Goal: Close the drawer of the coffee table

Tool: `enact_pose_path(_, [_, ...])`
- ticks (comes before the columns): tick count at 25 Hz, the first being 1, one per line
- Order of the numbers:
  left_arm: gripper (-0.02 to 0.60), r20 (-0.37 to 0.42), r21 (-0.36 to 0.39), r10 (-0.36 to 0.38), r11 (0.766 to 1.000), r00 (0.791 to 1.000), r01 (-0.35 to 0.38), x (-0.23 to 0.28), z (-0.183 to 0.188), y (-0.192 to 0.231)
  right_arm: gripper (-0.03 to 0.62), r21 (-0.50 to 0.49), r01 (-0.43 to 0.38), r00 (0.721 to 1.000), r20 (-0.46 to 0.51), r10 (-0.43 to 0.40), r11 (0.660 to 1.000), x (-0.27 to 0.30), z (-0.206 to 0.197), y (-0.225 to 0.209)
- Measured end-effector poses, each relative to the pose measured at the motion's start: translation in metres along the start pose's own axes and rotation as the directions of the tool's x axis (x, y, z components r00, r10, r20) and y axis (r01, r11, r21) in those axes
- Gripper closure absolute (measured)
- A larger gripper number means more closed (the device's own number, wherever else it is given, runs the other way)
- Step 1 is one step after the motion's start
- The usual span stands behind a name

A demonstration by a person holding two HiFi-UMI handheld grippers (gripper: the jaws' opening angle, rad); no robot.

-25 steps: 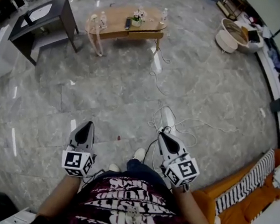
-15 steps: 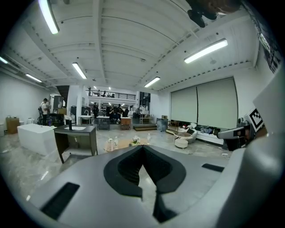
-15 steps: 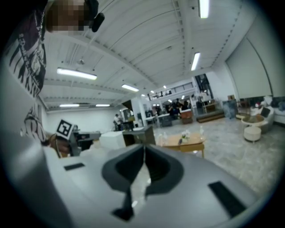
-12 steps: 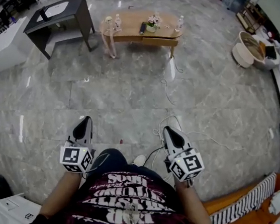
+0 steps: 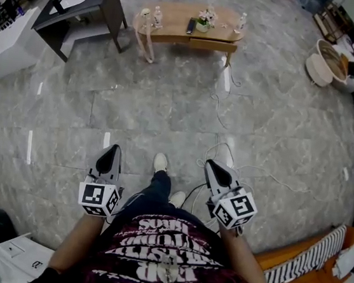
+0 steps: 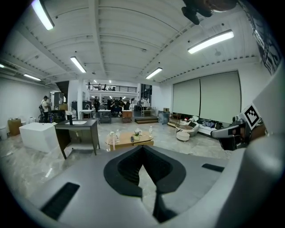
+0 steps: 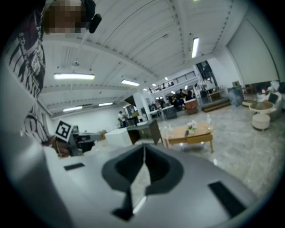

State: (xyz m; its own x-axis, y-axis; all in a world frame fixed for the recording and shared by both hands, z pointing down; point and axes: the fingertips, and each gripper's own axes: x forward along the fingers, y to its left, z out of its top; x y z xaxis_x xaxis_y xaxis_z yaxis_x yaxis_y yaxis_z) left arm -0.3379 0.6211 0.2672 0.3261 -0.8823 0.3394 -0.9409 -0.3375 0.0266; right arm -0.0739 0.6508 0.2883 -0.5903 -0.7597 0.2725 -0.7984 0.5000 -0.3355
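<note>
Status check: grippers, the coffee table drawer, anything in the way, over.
Left gripper and right gripper shut, empty. Oval light-wood coffee table far ahead, drawer unreached. Loose white cables lie between.

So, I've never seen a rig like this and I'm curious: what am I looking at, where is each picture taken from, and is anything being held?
A person stands on a stone floor holding two hand-held tools: the left gripper and the right gripper. The head view is from a camera on the person's head, looking down. The other two are from cameras riding on each gripper, looking along its jaws. Both grippers are shut and empty. Far ahead stands a wooden coffee table with a small potted flower and bottles.
</note>
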Motion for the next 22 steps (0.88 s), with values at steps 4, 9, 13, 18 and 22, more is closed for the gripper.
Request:
enact_pose_path(4, [0.56,-0.016,-0.013,-0.064,0.998,0.998,0.064,0.04,-0.001,-0.003,0.559,-0.007,0.027,1.0,-0.014,-0.027,1.0,0.021,0.008,-0.013])
enact_pose_path(9, [0.56,0.011,-0.017,-0.121,0.992,0.993,0.121,0.098,0.023,0.008,0.559,-0.022,0.071,0.997,-0.027,-0.072,0.997,0.048,0.031,-0.034])
enact_pose_path(13, [0.56,0.032,-0.027,-0.143,0.989,0.989,0.143,0.137,0.042,0.025,0.559,-0.045,0.084,0.996,-0.031,-0.085,0.995,0.078,0.053,-0.04])
enact_pose_path(18, [0.56,0.052,-0.024,-0.176,0.984,0.983,0.178,0.17,0.057,0.048,0.559,-0.09,0.094,0.995,-0.014,-0.096,0.991,0.117,0.084,-0.042])
enact_pose_path(22, [0.56,0.057,-0.014,-0.195,0.981,0.979,0.196,0.197,0.064,0.065,0.559,-0.106,0.112,0.994,0.0,-0.112,0.988,0.136,0.095,-0.041])
